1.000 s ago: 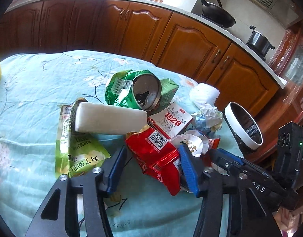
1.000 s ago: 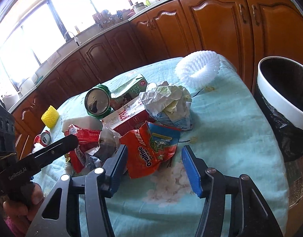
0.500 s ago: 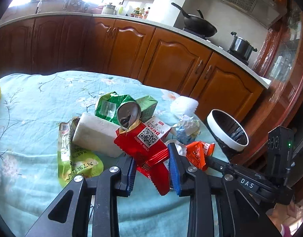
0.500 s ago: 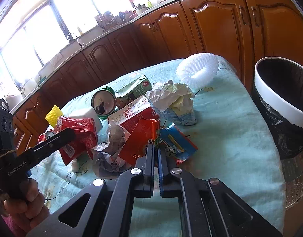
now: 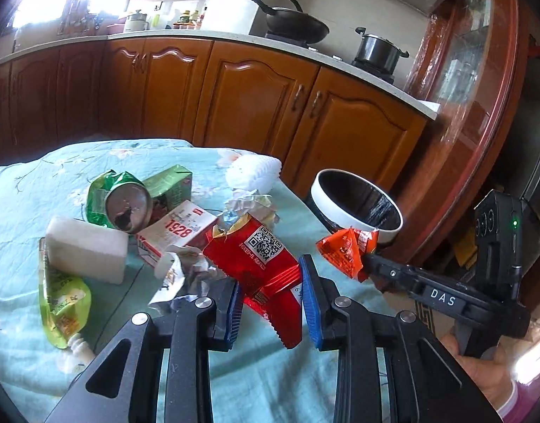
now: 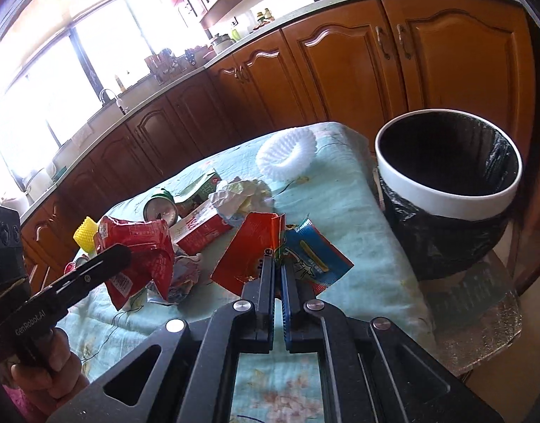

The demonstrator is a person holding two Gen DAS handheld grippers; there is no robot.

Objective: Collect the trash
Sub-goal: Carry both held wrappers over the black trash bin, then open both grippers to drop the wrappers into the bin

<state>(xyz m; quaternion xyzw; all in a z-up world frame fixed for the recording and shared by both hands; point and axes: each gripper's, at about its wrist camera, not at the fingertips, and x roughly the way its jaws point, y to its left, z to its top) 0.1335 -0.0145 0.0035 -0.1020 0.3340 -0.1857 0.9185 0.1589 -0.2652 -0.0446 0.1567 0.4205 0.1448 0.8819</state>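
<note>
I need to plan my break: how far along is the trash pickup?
Early. Nothing shows in the visible part of the bin. In hand: the left gripper holds a red wrapper, and the right gripper an orange wrapper, both lifted off the table. Left on the table: the can, green carton, red-and-white box, crumpled paper, foam block and green pouch.

Glossy red foil wrapper (image 5: 259, 264), crinkled shiny orange wrapper (image 6: 248, 252), dented bare-metal can (image 5: 127, 204), crumpled matt paper (image 6: 240, 194), matt cloth-covered surface (image 5: 30, 183), glossy varnished wood cabinets (image 5: 255, 105), smooth white plastic bin (image 6: 446, 190).
</note>
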